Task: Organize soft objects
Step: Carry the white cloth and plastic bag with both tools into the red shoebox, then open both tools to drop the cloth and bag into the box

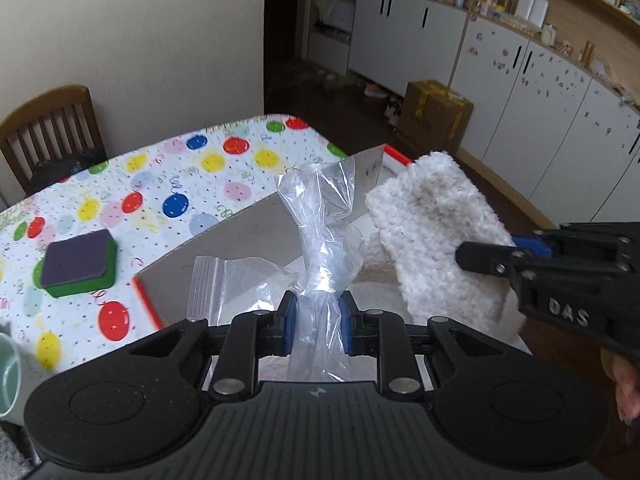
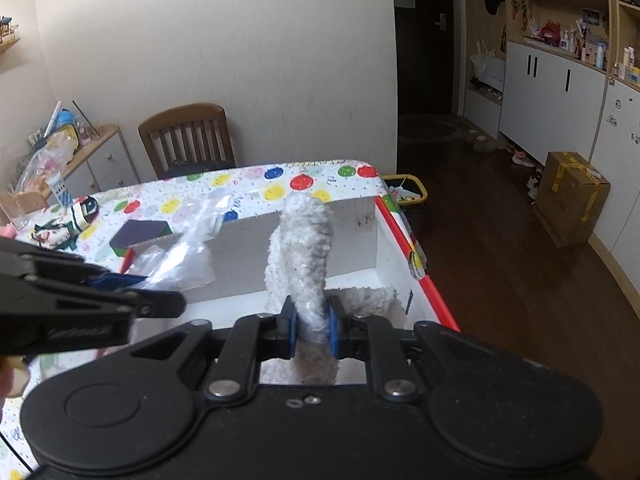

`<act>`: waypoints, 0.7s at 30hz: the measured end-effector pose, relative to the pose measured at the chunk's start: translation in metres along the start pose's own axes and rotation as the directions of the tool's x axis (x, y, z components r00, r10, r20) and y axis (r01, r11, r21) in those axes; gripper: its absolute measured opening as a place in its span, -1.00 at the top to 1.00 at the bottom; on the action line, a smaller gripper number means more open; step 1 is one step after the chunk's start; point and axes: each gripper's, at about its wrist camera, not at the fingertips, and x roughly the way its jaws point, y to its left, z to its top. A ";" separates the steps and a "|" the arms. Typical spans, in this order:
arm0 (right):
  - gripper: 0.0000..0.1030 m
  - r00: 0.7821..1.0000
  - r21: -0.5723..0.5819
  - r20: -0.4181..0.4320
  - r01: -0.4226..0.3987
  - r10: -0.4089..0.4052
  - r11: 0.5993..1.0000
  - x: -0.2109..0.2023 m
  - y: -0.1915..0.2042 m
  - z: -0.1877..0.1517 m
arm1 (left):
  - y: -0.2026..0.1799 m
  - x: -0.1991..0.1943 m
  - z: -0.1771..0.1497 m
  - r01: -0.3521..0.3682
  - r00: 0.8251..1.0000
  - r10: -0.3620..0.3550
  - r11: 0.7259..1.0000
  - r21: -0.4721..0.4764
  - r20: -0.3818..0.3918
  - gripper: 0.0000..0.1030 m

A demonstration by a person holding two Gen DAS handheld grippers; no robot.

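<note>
Left gripper (image 1: 316, 316): clamped on a bunched clear zip-lock bag (image 1: 320, 240), held above the red-edged white box (image 1: 148, 300). Right gripper (image 2: 313, 322): clamped on a white fluffy cloth (image 2: 300, 240), held over the same box. Green-and-purple sponge (image 1: 78, 264): laid on the dotted tablecloth (image 1: 180, 184), left of the box.

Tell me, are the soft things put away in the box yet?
Not yet. Nothing can be seen lying in the box yet. The left gripper holds a clear plastic bag, and the right gripper holds a fluffy white cloth, both above the box. The green and purple sponge waits on the table.
</note>
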 end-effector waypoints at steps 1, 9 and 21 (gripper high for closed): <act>0.73 1.000 0.000 -0.006 0.004 -0.004 1.000 0.003 -0.001 0.000 | -0.001 0.008 0.002 0.006 1.000 -0.006 1.000 -0.009 -0.016 0.58; 0.73 0.996 0.003 -0.090 0.000 0.001 1.000 0.032 -0.009 -0.005 | -0.011 0.065 0.015 -0.036 0.992 0.035 0.999 -0.003 -0.118 0.58; 0.72 0.972 0.012 -0.229 -0.042 0.044 0.999 0.056 -0.016 -0.014 | -0.015 0.126 0.014 -0.076 0.947 0.072 0.997 -0.001 -0.312 0.58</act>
